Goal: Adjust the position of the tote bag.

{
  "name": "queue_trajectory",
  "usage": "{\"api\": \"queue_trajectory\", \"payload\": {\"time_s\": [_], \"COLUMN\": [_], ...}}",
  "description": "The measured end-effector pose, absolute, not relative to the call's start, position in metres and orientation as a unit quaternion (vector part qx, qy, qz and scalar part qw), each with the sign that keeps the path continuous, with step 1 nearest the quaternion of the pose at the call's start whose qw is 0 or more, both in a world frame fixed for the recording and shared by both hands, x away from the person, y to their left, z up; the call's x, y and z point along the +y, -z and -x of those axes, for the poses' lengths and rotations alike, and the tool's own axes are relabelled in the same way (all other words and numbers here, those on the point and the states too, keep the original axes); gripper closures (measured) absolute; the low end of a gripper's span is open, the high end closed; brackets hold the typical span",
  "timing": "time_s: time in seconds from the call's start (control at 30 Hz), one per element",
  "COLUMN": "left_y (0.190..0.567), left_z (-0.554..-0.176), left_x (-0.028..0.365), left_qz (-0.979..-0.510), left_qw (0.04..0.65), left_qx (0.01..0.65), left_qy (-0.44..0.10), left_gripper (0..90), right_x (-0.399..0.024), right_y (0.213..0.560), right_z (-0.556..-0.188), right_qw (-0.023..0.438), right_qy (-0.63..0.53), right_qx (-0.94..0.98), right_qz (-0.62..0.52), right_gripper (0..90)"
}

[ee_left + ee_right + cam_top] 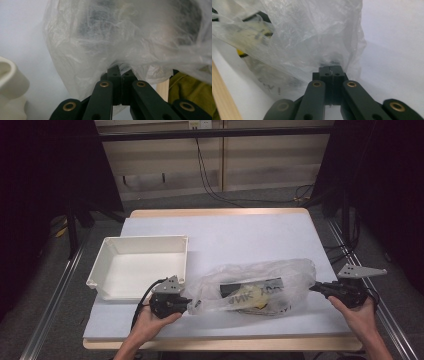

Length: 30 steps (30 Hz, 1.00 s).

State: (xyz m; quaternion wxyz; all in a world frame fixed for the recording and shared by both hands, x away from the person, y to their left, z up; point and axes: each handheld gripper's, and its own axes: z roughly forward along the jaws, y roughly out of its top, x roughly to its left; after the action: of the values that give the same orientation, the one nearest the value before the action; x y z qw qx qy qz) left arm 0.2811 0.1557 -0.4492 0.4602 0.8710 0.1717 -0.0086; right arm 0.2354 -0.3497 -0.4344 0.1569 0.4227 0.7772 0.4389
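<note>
A clear plastic bag lies on the white table, stretched between both grippers, with a dark object and something yellow inside. My left gripper is shut on the bag's left end; in the left gripper view the film bunches over the closed jaws at the left gripper. My right gripper is shut on the bag's right end, and in the right gripper view the bag runs out from the closed jaws of the right gripper.
An empty white tray stands on the table's left side, just behind my left hand; its rim is near in the left gripper view. The table's wooden front edge lies close below both hands. Cables run on the floor behind.
</note>
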Motion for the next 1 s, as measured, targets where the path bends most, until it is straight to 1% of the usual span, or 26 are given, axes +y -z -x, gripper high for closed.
{"api": "queue_trajectory", "payload": {"time_s": [0.13,0.27,0.37,0.5,0.53,0.6,0.63,0.7,0.83,0.87,0.93,0.97,1.0], "left_y": [0.459,0.468,0.472,0.475,0.476,0.48,0.481,0.48,0.482,0.481,0.482,0.481,0.481], "left_z": [-0.284,-0.287,-0.287,-0.286,-0.285,-0.285,-0.285,-0.285,-0.282,-0.282,-0.282,-0.282,-0.281], "left_x": [0.155,0.155,0.155,0.153,0.152,0.151,0.151,0.152,0.152,0.153,0.154,0.153,0.153], "left_qz": [-0.876,-0.884,-0.885,-0.89,-0.894,-0.9,-0.897,-0.901,-0.894,-0.898,-0.894,-0.895,-0.894], "left_qw": [0.446,0.427,0.425,0.417,0.407,0.392,0.4,0.391,0.403,0.394,0.403,0.4,0.404], "left_qx": [0.181,0.187,0.189,0.186,0.188,0.19,0.188,0.189,0.196,0.196,0.197,0.195,0.192], "left_qy": [0.018,0.017,0.02,0.016,0.007,0.007,0.007,0.002,-0.005,-0.004,0.002,0.001,0.001], "left_gripper": [90.0,90.0,90.0,90.0,90.0,90.0,90.0,90.0,90.0,90.0,90.0,89.7,87.4], "right_x": [-0.35,-0.345,-0.345,-0.345,-0.347,-0.347,-0.346,-0.344,-0.343,-0.342,-0.339,-0.339,-0.34], "right_y": [0.448,0.457,0.463,0.469,0.471,0.475,0.477,0.48,0.481,0.48,0.479,0.479,0.48], "right_z": [-0.243,-0.246,-0.249,-0.251,-0.251,-0.252,-0.252,-0.252,-0.251,-0.25,-0.249,-0.249,-0.248], "right_qw": [0.144,0.14,0.135,0.133,0.134,0.129,0.128,0.131,0.137,0.139,0.146,0.147,0.146], "right_qy": [-0.426,-0.402,-0.395,-0.383,-0.381,-0.374,-0.368,-0.357,-0.355,-0.351,-0.346,-0.347,-0.354], "right_qx": [0.782,0.795,0.8,0.804,0.804,0.806,0.809,0.813,0.812,0.813,0.81,0.812,0.812], "right_qz": [-0.431,-0.431,-0.432,-0.436,-0.436,-0.44,-0.44,-0.441,-0.443,-0.444,-0.45,-0.446,-0.441], "right_gripper": [90.0,90.0,90.0,90.0,90.0,90.0,90.0,90.0,90.0,90.0,90.0,90.0,89.6]}}
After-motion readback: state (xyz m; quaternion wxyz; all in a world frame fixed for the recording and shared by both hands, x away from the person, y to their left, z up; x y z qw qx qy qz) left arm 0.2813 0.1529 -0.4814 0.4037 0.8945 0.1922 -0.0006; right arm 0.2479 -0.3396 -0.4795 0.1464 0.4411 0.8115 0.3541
